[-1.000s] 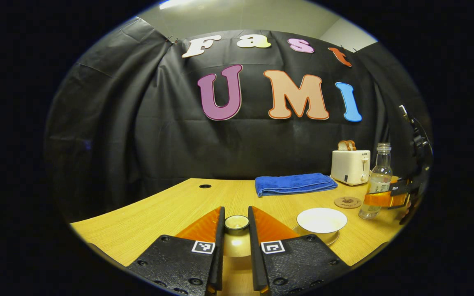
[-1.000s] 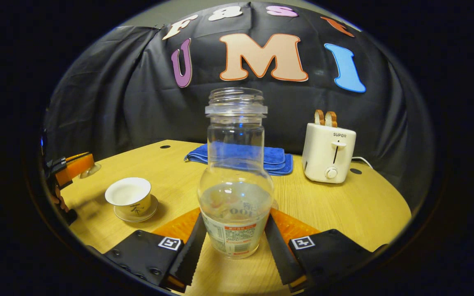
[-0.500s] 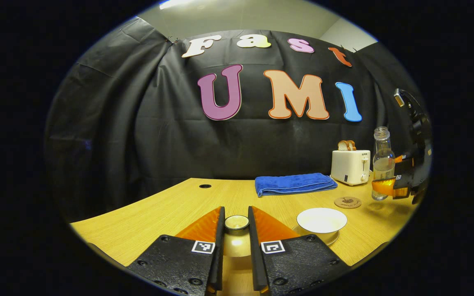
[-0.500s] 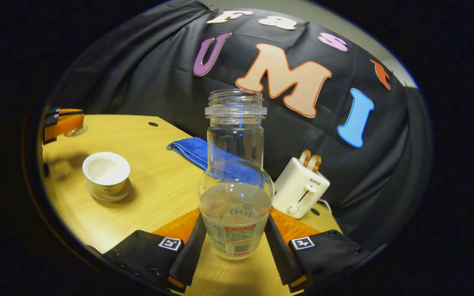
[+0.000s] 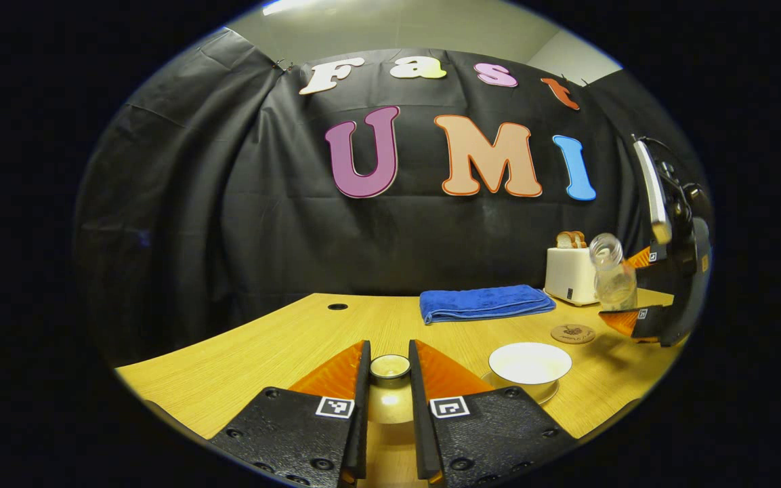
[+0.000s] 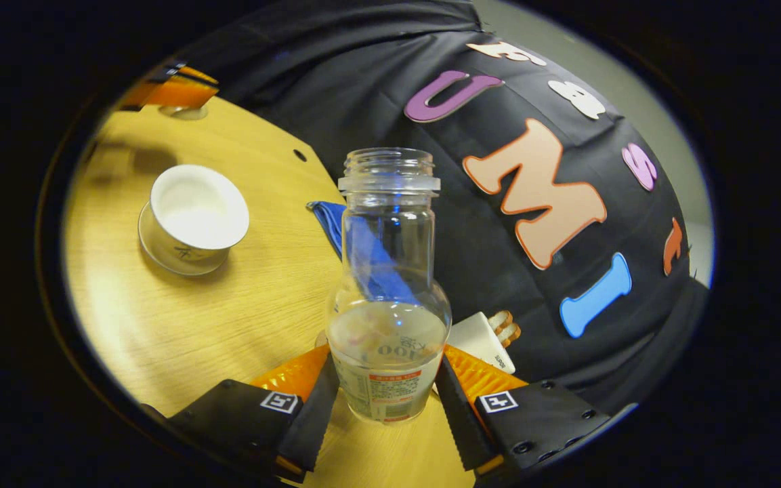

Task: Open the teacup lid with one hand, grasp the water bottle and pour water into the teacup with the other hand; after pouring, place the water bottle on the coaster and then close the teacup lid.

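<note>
Right gripper view puts the water bottle (image 6: 388,285) dead centre, uncapped and partly filled, with the right gripper (image 6: 387,400) pinching its lower body, 1 finger pressed on each side. The teacup (image 6: 194,218), open and white inside, sits on its saucer on the wooden table (image 6: 180,325) at about 10 o'clock of the bottle. A blue towel (image 6: 336,224) shows behind the glass, and a white toaster (image 6: 481,339) lies at 4 o'clock.

Left gripper view has the left gripper (image 5: 389,379) clamped on the knob of the teacup lid (image 5: 390,369), low over the table. At 3 o'clock of the lid stands the teacup, with a round coaster (image 5: 573,333) beyond it, and the bottle hangs tilted above the table at the far right.
</note>
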`<action>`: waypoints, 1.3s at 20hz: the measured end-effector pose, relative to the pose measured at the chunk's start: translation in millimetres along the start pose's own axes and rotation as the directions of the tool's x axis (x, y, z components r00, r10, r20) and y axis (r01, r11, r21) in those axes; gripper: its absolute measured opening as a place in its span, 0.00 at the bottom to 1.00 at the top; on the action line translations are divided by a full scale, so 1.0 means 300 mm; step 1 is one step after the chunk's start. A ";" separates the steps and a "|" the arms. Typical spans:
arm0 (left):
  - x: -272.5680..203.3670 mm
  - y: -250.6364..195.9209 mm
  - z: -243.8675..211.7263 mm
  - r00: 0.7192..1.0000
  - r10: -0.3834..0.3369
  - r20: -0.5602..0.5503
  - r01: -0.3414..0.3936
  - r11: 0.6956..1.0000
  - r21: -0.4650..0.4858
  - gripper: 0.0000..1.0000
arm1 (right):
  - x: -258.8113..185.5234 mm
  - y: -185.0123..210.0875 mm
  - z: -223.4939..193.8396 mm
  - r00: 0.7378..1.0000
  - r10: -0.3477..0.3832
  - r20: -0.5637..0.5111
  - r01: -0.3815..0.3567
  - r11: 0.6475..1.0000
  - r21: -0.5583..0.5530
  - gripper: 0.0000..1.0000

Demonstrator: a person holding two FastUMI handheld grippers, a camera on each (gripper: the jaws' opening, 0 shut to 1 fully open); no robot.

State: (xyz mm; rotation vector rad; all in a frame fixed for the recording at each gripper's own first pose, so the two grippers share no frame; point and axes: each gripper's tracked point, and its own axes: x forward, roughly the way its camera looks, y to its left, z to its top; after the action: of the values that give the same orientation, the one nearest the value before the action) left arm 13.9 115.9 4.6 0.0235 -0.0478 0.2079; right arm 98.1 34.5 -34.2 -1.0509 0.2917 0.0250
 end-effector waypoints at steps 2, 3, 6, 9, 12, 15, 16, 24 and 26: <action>0.001 -0.002 0.002 1.000 -0.002 0.000 0.002 1.000 0.000 0.26 | 0.011 0.038 0.013 1.000 0.010 -0.002 -0.010 0.998 -0.068 0.80; 0.000 -0.002 0.003 1.000 -0.002 0.001 0.002 1.000 0.000 0.26 | 0.015 0.048 0.020 1.000 0.005 0.001 -0.005 0.993 -0.119 0.80; 0.000 -0.001 0.000 1.000 -0.002 0.000 0.002 1.000 -0.001 0.26 | 0.021 0.062 0.032 1.000 -0.018 0.012 0.020 0.966 -0.258 0.80; 0.000 -0.003 0.002 1.000 -0.002 -0.001 0.002 1.000 -0.002 0.28 | 0.028 0.067 0.037 0.999 -0.033 0.007 0.034 0.947 -0.320 0.80; 0.000 0.000 0.001 1.000 -0.002 -0.001 0.002 1.000 -0.001 0.26 | 0.027 0.064 0.059 0.997 -0.069 0.026 0.074 0.906 -0.418 0.82; 0.001 -0.002 0.002 1.000 -0.001 -0.001 0.001 1.000 -0.001 0.26 | 0.031 0.057 0.058 0.996 -0.083 0.024 0.085 0.875 -0.477 0.82; 0.000 -0.001 0.003 1.000 -0.002 -0.001 0.002 1.000 -0.001 0.26 | 0.030 0.051 0.054 0.996 -0.088 0.023 0.087 0.869 -0.487 0.81; 0.001 -0.002 -0.001 1.000 -0.002 -0.001 0.002 1.000 -0.002 0.28 | 0.042 0.065 0.057 0.993 -0.109 0.034 0.108 0.792 -0.601 0.82; 0.000 -0.001 0.000 1.000 -0.002 -0.001 0.002 1.000 -0.002 0.28 | 0.036 0.060 0.070 0.992 -0.118 0.049 0.123 0.770 -0.626 0.81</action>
State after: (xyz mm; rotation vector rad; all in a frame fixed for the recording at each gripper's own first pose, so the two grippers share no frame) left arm 14.0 115.6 4.7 0.0213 -0.0468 0.2063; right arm 110.3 60.2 -42.7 -1.7425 0.2087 0.0104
